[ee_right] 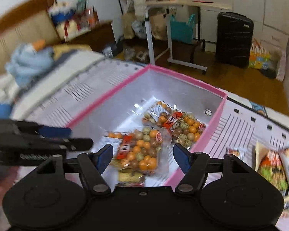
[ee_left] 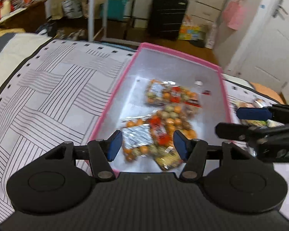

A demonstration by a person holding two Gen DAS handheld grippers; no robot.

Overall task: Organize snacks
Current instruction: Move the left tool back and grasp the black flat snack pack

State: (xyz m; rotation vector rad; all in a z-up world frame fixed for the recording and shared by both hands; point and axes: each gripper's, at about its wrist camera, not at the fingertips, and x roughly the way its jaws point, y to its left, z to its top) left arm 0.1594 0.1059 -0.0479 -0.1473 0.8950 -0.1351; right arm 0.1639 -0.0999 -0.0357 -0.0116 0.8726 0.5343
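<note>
A pink-rimmed box with a white inside lies on the bed. It holds two clear bags of orange and green coated nuts, one far and one near, plus a yellowish packet at the near wall. My left gripper hovers open over the near bag, holding nothing. My right gripper is also open and empty above the box's near end. Several loose snack packets lie on the bedspread right of the box.
The bedspread has a white and black line pattern. A light blue plush lies at the far left of the bed. Beyond the bed are a rolling side table, a black suitcase and wooden floor.
</note>
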